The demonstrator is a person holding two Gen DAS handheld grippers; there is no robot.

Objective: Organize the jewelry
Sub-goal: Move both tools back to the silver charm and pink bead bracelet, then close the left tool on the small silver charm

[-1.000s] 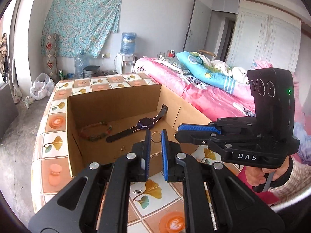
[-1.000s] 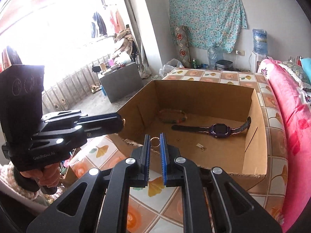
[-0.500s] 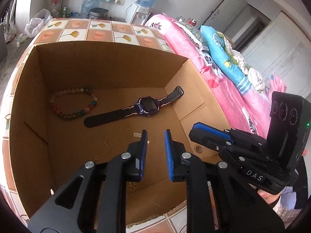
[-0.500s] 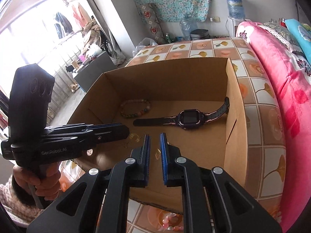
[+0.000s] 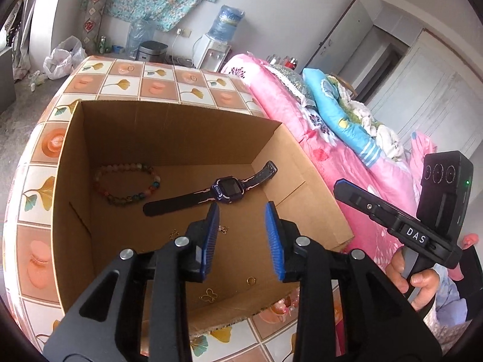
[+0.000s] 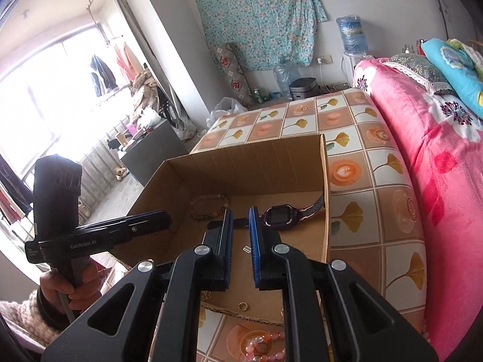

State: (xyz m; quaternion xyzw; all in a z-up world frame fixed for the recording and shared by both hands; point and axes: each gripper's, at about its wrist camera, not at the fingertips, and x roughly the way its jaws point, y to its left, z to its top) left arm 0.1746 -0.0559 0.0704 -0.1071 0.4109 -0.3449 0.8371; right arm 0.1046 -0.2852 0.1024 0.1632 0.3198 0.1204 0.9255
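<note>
Left wrist view: the left hand-held gripper (image 5: 243, 238) hangs over the near half of the cardboard box (image 5: 169, 138), which stands on the tiled worktop (image 5: 157, 83). Its jaws are opening and nothing sits between the blue pads. A small gold ring (image 5: 251, 280) lies on the box floor directly below the gap, judged to be the piece just released. A thin butterfly charm (image 5: 208, 295) lies beside it, nearer the front wall. Further in lie a beaded bracelet (image 5: 128, 185) by the left wall and a purple smartwatch (image 5: 228, 187) stretched flat across the middle; small gold bits (image 5: 173, 233) are scattered between. The items are spread apart on the floor, which keeps them separate and easy to find. The right hand-held gripper (image 5: 341, 185) shows at the right, off the box's right wall, held in a hand (image 5: 413, 280).

Right wrist view: the right hand-held gripper (image 6: 241, 230) points down into the same box (image 6: 256, 163) with its pads nearly together, a narrow slit between them and nothing gripped. The smartwatch (image 6: 276, 215) lies just beyond its tips, the bracelet (image 6: 208, 208) to the left. The ring (image 6: 242, 305) rests by the front wall. A pink bead bracelet (image 6: 265, 347) lies outside the box on the worktop (image 6: 356, 211), judged still to be put away
</note>
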